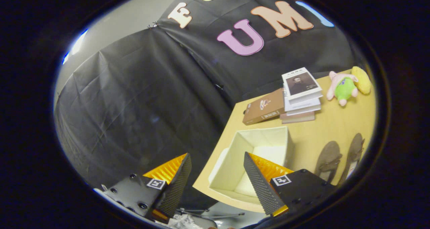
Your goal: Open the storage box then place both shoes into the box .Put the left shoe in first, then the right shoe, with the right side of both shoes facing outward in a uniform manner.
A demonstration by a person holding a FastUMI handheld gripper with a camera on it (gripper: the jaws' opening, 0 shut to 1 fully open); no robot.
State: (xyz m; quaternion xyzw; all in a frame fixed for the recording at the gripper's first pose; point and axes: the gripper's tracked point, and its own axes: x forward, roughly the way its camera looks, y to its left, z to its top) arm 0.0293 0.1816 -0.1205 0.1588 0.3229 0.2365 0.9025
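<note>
While your gripper [215, 185] hangs off the counter's near-left corner, its fingers stand wide apart and hold nothing; the left one sits over the dark drop beside the counter [336, 128], the right one over the storage box [235, 155]. Going left to right: the open space beside the counter gives free room to swing, but the counter edge runs diagonally just ahead of the fingers, so a low approach could clip it. Next, the storage box sits near that corner with its top already open and its inside bare; a nudge on its wall could slide it toward the edge. Beyond it lie a brown carton [264, 107] and a stack of books [301, 94], well clear. To the right, the two brown shoes [341, 160] lie side by side near the box. Judged from here, mistaking left for right shoe is the chief risk. A plush toy [346, 86] rests at the far right.
</note>
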